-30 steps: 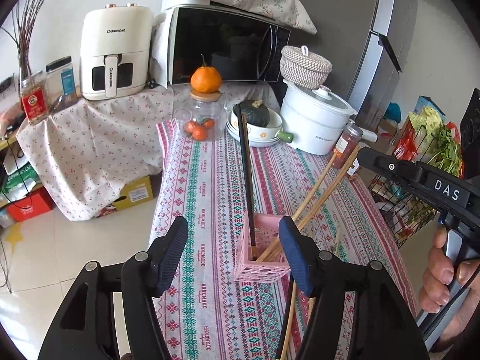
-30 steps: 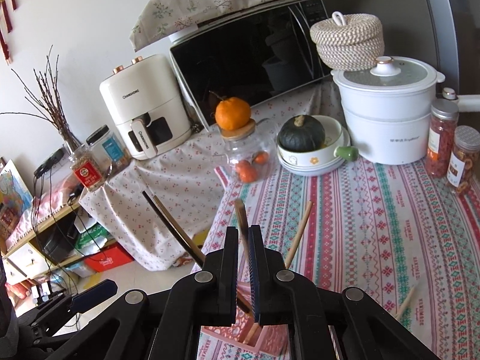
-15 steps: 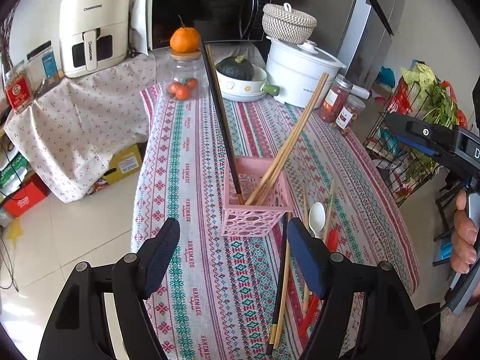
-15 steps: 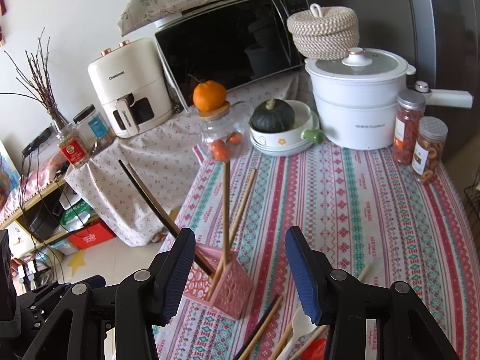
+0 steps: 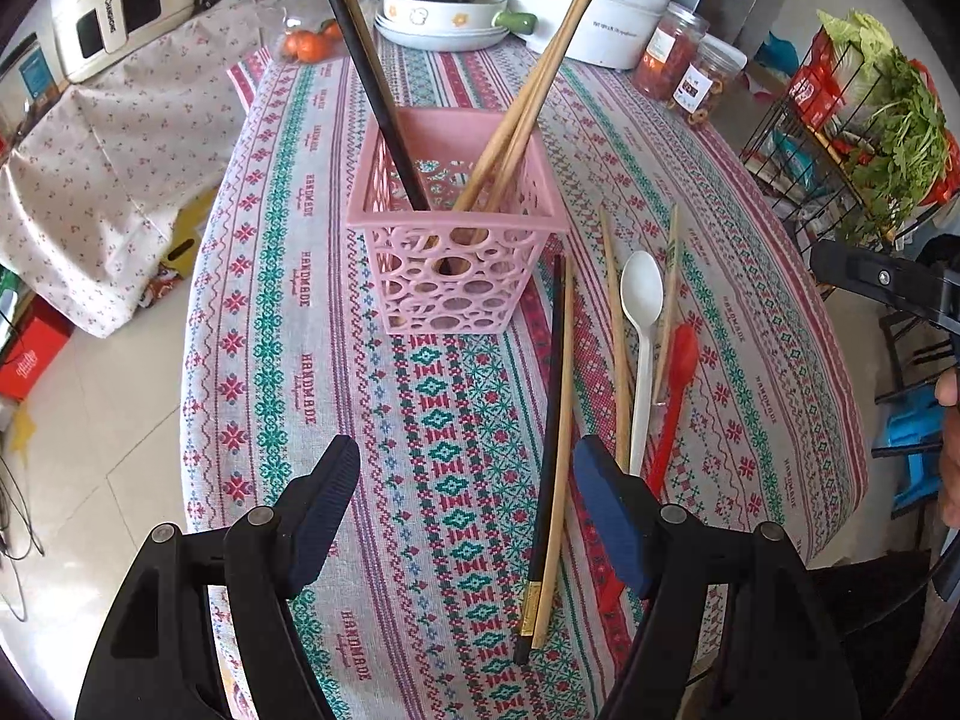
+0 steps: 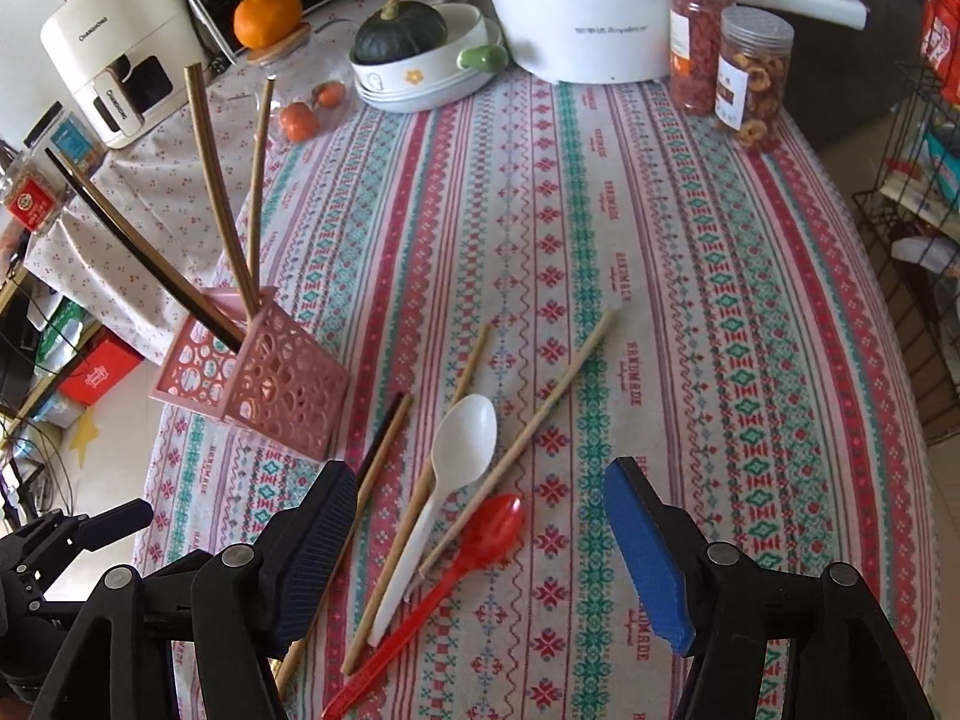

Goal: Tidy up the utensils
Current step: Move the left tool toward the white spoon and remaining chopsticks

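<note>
Right wrist: tongs (image 6: 474, 531) opening, nothing gripped; white spoon (image 6: 444, 495) between them looks light, slippery, probably best grabbed mid-handle.

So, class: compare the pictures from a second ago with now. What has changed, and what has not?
The right gripper let go of the wooden chopstick it held over the pink basket; its fingers are opening, nothing between them. Both grippers tipped down toward the loose utensils. The left gripper stayed open and empty; the basket and the white spoon stayed put.
</note>
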### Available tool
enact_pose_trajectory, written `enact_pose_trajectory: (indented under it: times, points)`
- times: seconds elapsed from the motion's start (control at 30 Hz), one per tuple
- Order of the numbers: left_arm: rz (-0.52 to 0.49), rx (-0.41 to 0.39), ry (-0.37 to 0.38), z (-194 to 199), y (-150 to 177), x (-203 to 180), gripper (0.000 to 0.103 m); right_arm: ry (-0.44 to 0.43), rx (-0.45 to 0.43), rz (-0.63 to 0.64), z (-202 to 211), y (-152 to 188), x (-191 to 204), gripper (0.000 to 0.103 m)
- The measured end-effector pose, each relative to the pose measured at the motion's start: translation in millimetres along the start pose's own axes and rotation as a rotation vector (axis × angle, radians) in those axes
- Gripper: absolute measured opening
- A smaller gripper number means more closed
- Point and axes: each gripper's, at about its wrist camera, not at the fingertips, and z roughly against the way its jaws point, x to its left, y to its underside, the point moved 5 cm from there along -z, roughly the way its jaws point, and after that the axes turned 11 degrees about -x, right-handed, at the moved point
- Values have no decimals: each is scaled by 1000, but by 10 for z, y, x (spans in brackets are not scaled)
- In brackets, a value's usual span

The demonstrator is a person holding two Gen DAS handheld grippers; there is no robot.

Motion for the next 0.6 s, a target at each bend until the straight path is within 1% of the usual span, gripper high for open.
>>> enact_pose_trajectory:
  times: [0.13,0.17,0.2,0.23,0.27,0.3,0.33,0.37,0.4,0.5,0.6]
  points:
    - [-18,10,4,-146,62,-65,76,16,50,-17,-78,108,-122,76]
    - [-32,12,10,-188,68,-88,71,16,62,-23,-94,131,-148,76]
    - [-44,14,19,-232,61,-110,60,14,71,-29,-106,151,-164,76]
    - [-49,15,33,-272,56,-127,53,14,78,-35,-114,165,-179,76]
    - [-50,15,49,-315,52,-144,43,15,82,-38,-118,173,-185,76]
    - [-44,17,63,-360,51,-147,35,16,84,-38,-122,182,-190,76]
    - [-32,23,80,-414,57,-158,31,19,84,-36,-124,186,-198,76]
    - [-18,34,102,-477,66,-177,23,22,84,-34,-126,190,-196,76]
    - [-8,43,119,-535,78,-199,18,24,85,-33,-127,198,-198,76]
    - [15,40,145,-660,67,-265,15,24,93,-35,-137,216,-197,76]
    - [33,34,153,-742,29,-310,13,25,99,-33,-144,236,-206,76]
